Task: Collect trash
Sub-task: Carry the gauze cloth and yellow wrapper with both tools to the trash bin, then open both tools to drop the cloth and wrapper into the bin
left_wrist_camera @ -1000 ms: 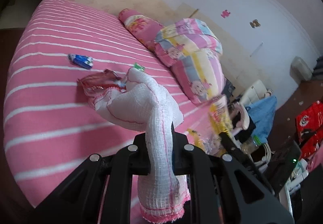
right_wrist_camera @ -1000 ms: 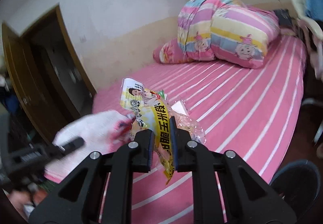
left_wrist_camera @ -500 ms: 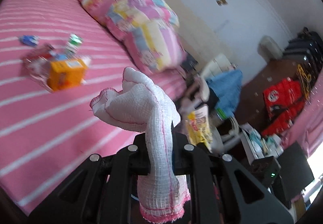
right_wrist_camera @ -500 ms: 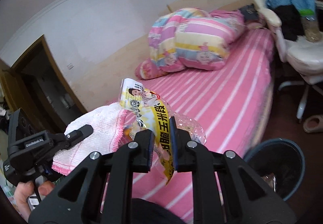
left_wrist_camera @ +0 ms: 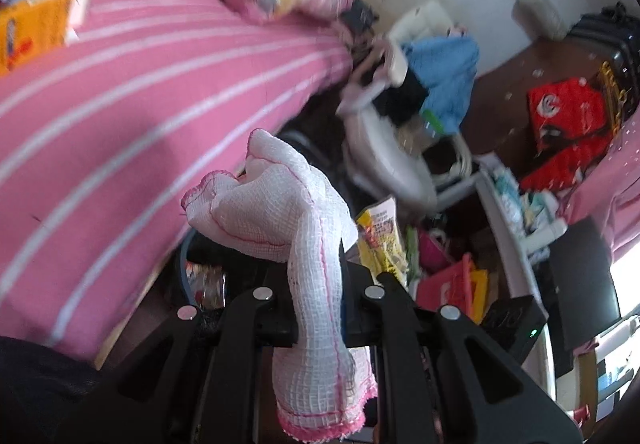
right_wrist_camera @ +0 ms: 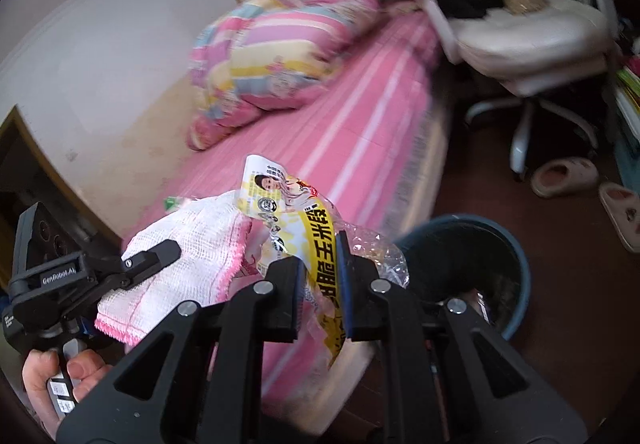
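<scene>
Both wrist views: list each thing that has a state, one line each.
Left claw: shut on white cloth.
Right claw: shut on yellow snack wrapper.
Trash bin: open, upright, trash inside.
Orange box: lying on bed.

Soft, even daylight in both views, with no hard shadows. Blown-out white glare at a window on the lower right edge of the left wrist view. Strong motion blur over the striped bed, quilt and chair; sharp only on the near black fingers, cloth and wrapper. Heavy fisheye bending, dark vignette in every corner. Dim, murky inside the bin.
</scene>
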`<state>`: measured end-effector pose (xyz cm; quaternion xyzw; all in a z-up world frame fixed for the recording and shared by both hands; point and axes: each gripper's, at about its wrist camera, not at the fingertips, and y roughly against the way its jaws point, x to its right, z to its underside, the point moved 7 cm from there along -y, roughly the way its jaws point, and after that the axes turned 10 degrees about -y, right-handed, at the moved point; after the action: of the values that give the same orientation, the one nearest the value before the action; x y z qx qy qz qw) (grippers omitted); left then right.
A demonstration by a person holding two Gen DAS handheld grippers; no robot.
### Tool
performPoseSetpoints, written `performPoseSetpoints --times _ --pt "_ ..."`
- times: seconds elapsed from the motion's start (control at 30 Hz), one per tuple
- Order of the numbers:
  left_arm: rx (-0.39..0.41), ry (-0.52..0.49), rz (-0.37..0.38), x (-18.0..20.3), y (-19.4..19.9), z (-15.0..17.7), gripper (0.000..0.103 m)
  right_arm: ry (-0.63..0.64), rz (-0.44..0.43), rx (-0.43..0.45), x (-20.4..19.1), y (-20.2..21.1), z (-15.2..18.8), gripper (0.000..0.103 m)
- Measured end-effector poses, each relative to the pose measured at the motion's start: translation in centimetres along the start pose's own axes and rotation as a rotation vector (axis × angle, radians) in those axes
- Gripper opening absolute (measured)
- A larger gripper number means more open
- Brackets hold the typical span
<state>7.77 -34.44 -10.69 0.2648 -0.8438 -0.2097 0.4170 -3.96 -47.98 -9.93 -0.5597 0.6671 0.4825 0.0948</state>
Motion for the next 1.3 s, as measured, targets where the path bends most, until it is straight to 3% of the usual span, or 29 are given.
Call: performPoseSetpoints --times 0.17,0.37,0.5,0.67,0.7,0.77,0.8,0.83,0.9,1.13,1.3 --pt "-0.094 -0.021 -0.015 -0.3 -4.3 0.0 0.013 -0.025 0.074 -0.064 4.0 -2.2 1.1 0.015" --pt "-0.288 -0.05 -0.06 -2.4 -11.4 1.2 0.013 -0.08 0.129 -0.11 7.2 -4.8 2.3 0.015" --pt "-0.441 -0.013 -0.031 -4.0 -16.2 3.1 0.013 -0.093 0.187 -0.123 9.4 -6.8 2.5 0.015" --pt "-0.539 -0.014 -0.05 -5.5 -20.0 4.4 0.014 -0.084 0.254 -0.141 11.6 -9.8 2.3 0.015" --pt "-0.548 -0.018 -0.053 -5.6 -20.4 4.5 0.019 -0.082 0.258 -0.144 11.8 -10.2 2.2 0.018" --pt "-0.56 -0.017 -0.069 -5.6 -21.3 4.6 0.051 -0.075 0.263 -0.169 12.2 -11.3 2.3 0.023" --pt "-0.554 -0.018 -0.082 -5.6 -21.5 4.4 0.079 -0.077 0.267 -0.174 12.4 -11.5 2.3 0.044" --pt "-0.535 -0.02 -0.086 -5.6 -21.4 4.1 0.084 -0.087 0.277 -0.168 12.7 -11.6 2.2 0.067" --pt "-0.526 -0.016 -0.075 -5.5 -21.4 3.7 0.085 -0.123 0.296 -0.125 13.3 -10.8 2.1 0.079" --pt "-0.491 0.056 -0.078 -6.2 -20.4 2.7 0.086 -0.139 0.339 -0.14 13.4 -9.2 3.0 0.084" --pt "-0.436 0.045 -0.08 -5.1 -17.9 1.7 0.086 -0.121 0.28 -0.109 9.8 -7.4 2.3 0.088"
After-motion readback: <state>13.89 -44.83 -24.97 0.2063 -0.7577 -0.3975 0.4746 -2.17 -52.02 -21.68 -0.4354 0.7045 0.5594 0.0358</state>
